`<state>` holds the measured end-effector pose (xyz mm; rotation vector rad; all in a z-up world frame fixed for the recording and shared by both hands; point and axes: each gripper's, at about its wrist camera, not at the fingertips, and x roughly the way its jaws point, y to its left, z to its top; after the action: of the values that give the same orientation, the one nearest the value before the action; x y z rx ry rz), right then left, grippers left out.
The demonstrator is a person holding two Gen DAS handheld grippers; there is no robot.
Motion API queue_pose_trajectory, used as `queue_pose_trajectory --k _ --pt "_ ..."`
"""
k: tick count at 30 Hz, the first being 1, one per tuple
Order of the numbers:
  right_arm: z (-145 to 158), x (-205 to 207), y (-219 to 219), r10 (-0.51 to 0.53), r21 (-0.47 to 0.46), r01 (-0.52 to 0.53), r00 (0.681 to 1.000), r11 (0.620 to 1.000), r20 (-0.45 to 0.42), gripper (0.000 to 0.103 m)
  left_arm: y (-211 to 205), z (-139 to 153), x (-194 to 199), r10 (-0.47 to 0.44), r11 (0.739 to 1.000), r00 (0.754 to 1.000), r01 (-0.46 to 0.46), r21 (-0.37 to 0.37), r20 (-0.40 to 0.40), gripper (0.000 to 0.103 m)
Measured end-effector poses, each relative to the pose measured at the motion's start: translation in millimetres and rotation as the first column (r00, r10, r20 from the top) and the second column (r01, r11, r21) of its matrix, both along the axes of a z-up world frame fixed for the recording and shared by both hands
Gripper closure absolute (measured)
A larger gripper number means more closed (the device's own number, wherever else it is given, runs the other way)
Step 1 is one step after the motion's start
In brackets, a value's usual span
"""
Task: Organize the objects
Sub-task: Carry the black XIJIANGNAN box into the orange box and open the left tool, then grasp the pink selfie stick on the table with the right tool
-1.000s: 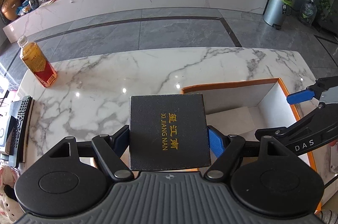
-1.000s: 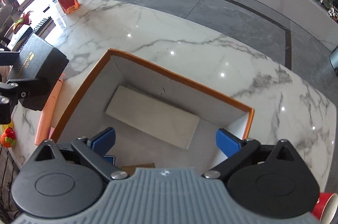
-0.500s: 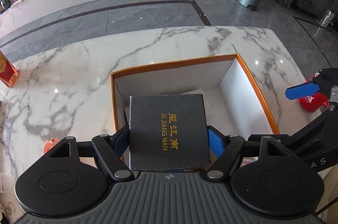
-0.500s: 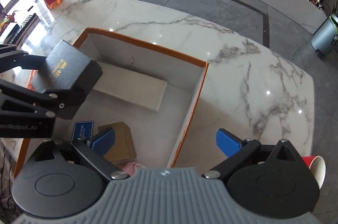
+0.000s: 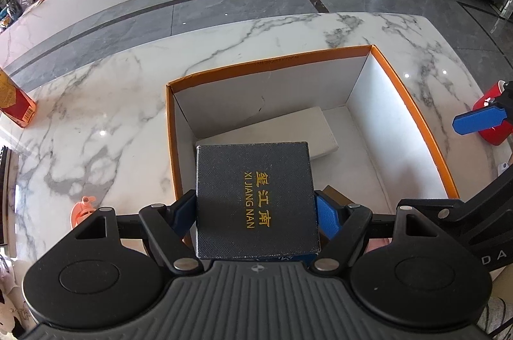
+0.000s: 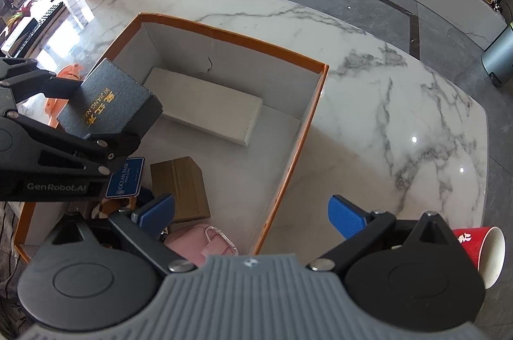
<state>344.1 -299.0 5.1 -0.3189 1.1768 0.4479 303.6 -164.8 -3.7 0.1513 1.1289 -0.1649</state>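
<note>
The left gripper [image 5: 256, 211] clamps the dark box [image 5: 255, 200] above the near-left part of the orange-rimmed carton [image 5: 413, 112], apparently for dropping inside, while the right gripper [image 6: 251, 211] waits open-fingered, empty

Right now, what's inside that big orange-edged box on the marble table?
Inside the orange-edged box lie a flat white box, a brown carton, a blue Ocean Park card and something pink. The left gripper, holding the dark box, covers the near-left corner.

The red cup [image 6: 481, 256] is half hidden behind the right gripper's body.
</note>
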Motion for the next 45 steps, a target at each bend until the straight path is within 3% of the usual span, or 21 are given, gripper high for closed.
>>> queue_pose_trajectory --k 9,17,27,33,36,45 --pt "-5 -3 6 0.022 -0.005 -0.022 1.0 1.0 -0.009 0.001 2 -4 -1 0.015 1.0 1.0 -0.016 0.011 0.007 0.013" --pt "-7 -5 4 0.033 -0.023 -0.034 0.999 0.999 -0.019 0.001 -12 -12 -3 -0.007 0.996 0.999 0.011 0.092 -0.051 0.009" --pt "-12 -10 4 0.04 -0.02 -0.04 0.999 0.999 -0.03 0.001 -3 1 -4 0.027 0.999 0.999 -0.026 0.036 -0.031 0.009" --pt "-9 -15 11 0.055 -0.003 -0.055 0.998 0.998 -0.015 0.001 -3 9 -13 0.018 0.998 1.0 -0.018 0.063 -0.005 0.01" --pt "-5 -21 18 0.082 0.0 -0.082 0.997 0.997 -0.012 0.001 4 16 -19 0.042 0.994 0.999 -0.045 0.096 0.031 0.013" --pt "16 -38 54 0.121 0.01 -0.121 0.992 0.993 0.023 0.001 53 32 -34 0.104 0.991 0.993 -0.108 0.08 0.056 0.016"
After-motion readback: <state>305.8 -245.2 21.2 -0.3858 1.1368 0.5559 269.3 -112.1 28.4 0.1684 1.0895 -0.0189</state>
